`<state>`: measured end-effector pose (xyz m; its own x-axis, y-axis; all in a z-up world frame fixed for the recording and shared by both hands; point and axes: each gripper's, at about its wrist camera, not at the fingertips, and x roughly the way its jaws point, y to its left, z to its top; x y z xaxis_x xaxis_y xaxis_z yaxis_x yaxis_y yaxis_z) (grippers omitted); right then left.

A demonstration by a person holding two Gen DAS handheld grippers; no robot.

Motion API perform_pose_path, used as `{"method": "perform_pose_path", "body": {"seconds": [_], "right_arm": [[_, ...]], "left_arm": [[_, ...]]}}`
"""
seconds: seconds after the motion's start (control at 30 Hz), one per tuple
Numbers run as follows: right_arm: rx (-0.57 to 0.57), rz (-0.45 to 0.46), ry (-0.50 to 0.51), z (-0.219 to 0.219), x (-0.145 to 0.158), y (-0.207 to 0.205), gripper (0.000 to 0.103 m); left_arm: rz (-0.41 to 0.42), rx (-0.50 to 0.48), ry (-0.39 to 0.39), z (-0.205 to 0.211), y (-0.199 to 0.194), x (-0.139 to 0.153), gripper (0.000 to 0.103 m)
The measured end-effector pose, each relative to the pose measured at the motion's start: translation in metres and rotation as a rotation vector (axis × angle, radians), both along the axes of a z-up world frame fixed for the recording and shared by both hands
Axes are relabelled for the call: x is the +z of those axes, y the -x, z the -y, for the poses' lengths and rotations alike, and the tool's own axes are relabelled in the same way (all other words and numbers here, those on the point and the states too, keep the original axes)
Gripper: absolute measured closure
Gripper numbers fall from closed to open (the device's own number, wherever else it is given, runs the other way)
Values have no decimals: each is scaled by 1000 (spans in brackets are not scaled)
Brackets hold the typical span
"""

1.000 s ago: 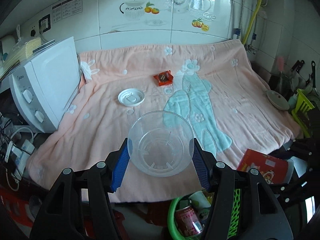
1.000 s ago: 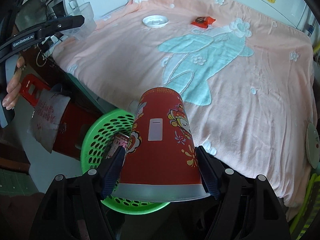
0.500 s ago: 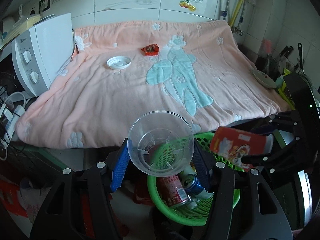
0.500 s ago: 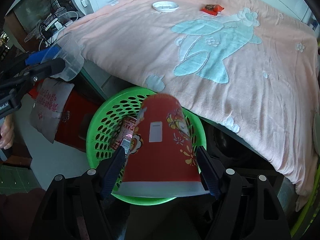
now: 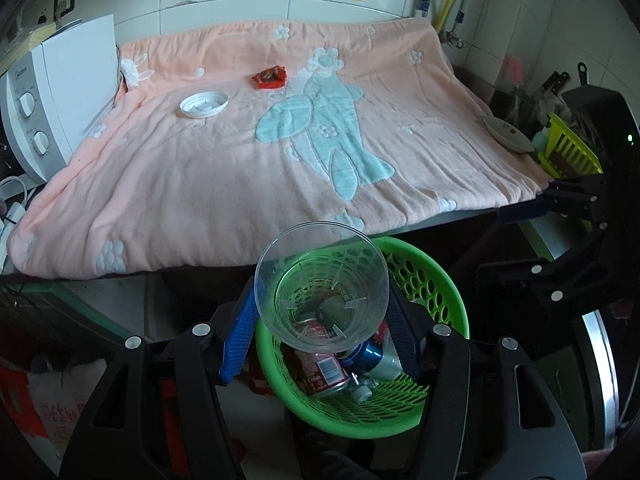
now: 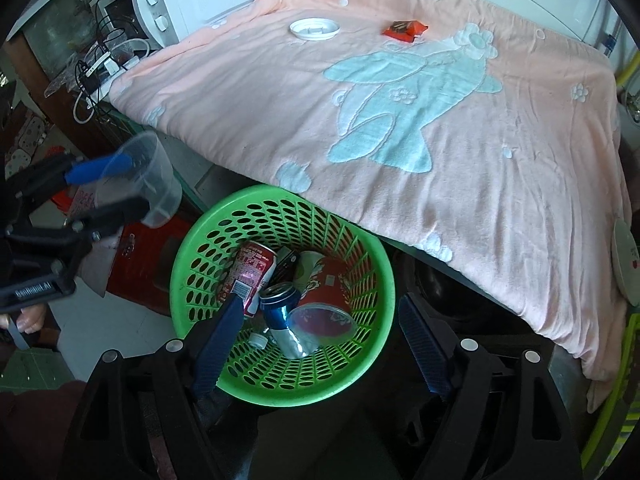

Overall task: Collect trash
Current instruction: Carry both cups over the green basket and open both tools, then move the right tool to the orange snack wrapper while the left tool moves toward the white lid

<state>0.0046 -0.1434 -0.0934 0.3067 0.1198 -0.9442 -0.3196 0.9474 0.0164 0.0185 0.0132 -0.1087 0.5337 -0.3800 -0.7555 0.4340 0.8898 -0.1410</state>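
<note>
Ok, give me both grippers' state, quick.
Left gripper: shut on the clear plastic cup, above the green basket.
Right gripper: open, holding nothing; the red paper cup lies in the basket.

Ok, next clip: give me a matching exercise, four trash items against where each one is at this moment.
Items:
1. clear plastic cup
2. red paper cup
3. white lid
4. red wrapper

Places:
A. on the pink blanket, nearest the microwave
B. lying in the green basket
C. held in the left gripper's fingers
D. on the pink blanket, beside the blue flower figure

Pairs: 1-C, 2-B, 3-A, 4-D
</note>
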Motion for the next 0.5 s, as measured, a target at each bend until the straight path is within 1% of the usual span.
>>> {"method": "perform_pose_path", "body": {"seconds": [0.3, 0.4, 0.5], "right_arm": [[-32, 12, 3, 9, 6, 5, 25], [-36, 21, 6, 10, 9, 2, 25], [-43, 30, 3, 13, 12, -5, 25]], "left_arm": [[-63, -96, -11, 27, 13, -17, 39], [-85, -121, -14, 33, 15, -22, 29], [-77, -143, -28, 37, 18, -23, 29]]}}
